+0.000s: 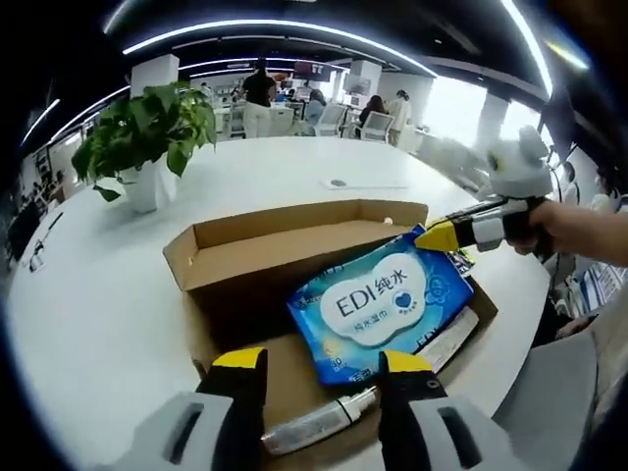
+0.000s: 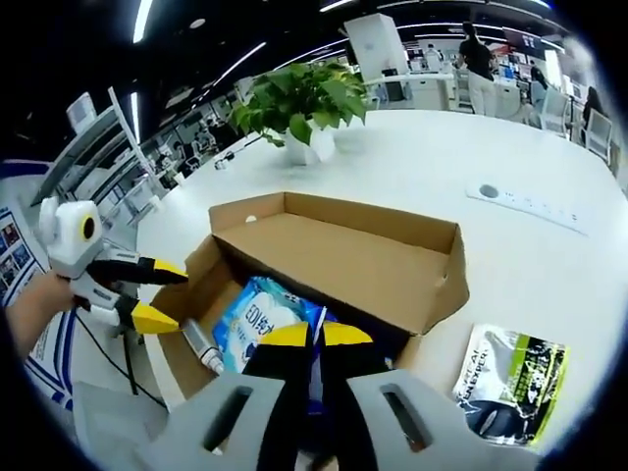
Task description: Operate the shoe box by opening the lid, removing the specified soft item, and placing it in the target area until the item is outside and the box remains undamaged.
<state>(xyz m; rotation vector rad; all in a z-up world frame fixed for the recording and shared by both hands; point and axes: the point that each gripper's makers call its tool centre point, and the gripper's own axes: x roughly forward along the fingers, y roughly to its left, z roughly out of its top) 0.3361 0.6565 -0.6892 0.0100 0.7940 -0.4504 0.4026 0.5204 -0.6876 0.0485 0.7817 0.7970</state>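
Where the left gripper view looks down into the open shoe box (image 1: 294,257), the left gripper (image 1: 324,361) hovers over the box's near edge with its yellow-tipped jaws spread apart and nothing between them. The blue wet-wipes pack (image 1: 385,304) stands tilted inside the box, one corner raised toward the right gripper (image 1: 439,235), whose tip meets the pack's upper corner. A slim tube (image 1: 319,422) lies on the box floor beneath the pack. A potted plant (image 1: 147,137) stands on the white table (image 1: 88,324) beyond the box.

In the right gripper view, the right gripper (image 2: 315,335) has its jaws pressed together on the edge of the wipes pack (image 2: 257,324), still within the box (image 2: 343,255). The left gripper (image 2: 162,292) hangs just beside the box's left wall, jaws parted. A green-and-black packet (image 2: 508,381) lies on the table beside the box.
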